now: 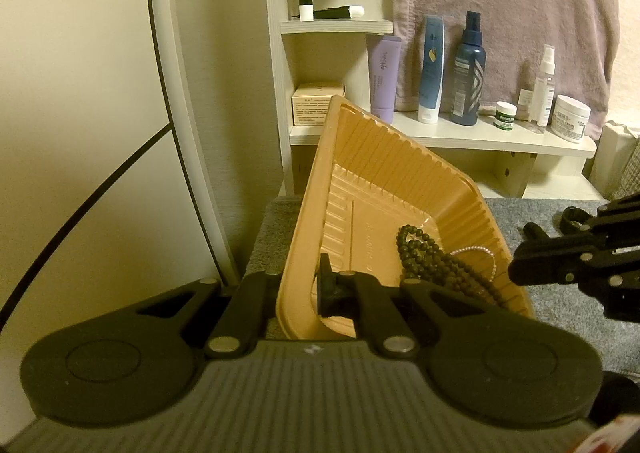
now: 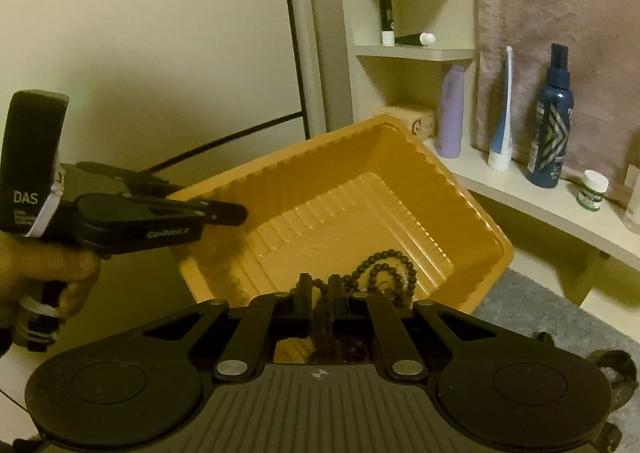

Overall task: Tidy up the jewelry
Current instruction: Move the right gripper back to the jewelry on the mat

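Note:
My left gripper (image 1: 302, 289) is shut on the near wall of an orange plastic tray (image 1: 360, 157) and holds it tilted up off the grey mat. In the right wrist view the left gripper (image 2: 240, 213) reaches in from the left, held by a hand. A dark bead necklace (image 1: 424, 253) lies heaped in the tray's low corner, next to a thin pale bracelet (image 1: 476, 251). My right gripper (image 2: 320, 289) is over that corner of the tray (image 2: 360, 157), its fingers closed narrowly with a strand of the bead necklace (image 2: 384, 269) running between them. The right gripper (image 1: 520, 269) comes in from the right.
Behind the tray, a white shelf unit (image 1: 460, 135) carries tubes, spray bottles and jars. A pink towel (image 1: 500, 5) hangs above it. A grey mat (image 1: 560, 293) covers the surface. At the left stands a white curved frame (image 1: 172, 93) with a dark cable.

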{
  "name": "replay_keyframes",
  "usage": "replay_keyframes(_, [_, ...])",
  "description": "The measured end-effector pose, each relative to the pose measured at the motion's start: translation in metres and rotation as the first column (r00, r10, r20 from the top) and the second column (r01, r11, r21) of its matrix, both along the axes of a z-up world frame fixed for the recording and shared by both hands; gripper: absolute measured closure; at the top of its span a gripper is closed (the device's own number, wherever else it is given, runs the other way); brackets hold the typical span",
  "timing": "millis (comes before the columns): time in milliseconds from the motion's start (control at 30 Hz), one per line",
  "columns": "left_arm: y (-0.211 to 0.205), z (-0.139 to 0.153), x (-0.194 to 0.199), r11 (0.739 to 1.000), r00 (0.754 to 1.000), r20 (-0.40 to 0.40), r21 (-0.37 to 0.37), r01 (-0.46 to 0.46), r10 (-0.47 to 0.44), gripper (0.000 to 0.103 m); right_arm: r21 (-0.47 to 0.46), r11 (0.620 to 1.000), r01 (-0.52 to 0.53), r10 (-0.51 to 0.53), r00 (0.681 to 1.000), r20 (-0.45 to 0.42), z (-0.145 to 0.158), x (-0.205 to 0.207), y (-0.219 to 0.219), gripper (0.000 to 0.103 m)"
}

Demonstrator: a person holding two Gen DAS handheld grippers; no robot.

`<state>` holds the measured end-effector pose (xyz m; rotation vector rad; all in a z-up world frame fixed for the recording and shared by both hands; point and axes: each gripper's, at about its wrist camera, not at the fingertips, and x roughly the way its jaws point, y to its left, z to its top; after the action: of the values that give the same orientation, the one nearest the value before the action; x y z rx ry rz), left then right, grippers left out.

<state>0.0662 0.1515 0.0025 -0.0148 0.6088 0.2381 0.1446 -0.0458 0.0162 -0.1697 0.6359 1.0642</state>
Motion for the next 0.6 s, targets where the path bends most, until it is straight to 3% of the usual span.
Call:
replay_keyframes(267, [0.000,0.000,0.000,1.000,1.000,0.001,-0.001,-0.001,0.001,0.098,0.018,0.991,0.136,-0.136,0.991,-0.002,0.005,0.007,-0.033,0.079])
replay_keyframes(600, [-0.001,0.001,0.001,1.000,1.000,-0.001,0.003,-0.001,0.001,0.098,-0.018,0.909,0.416,-0.417,0.908,-0.040,-0.012,0.014,-0.107,0.074])
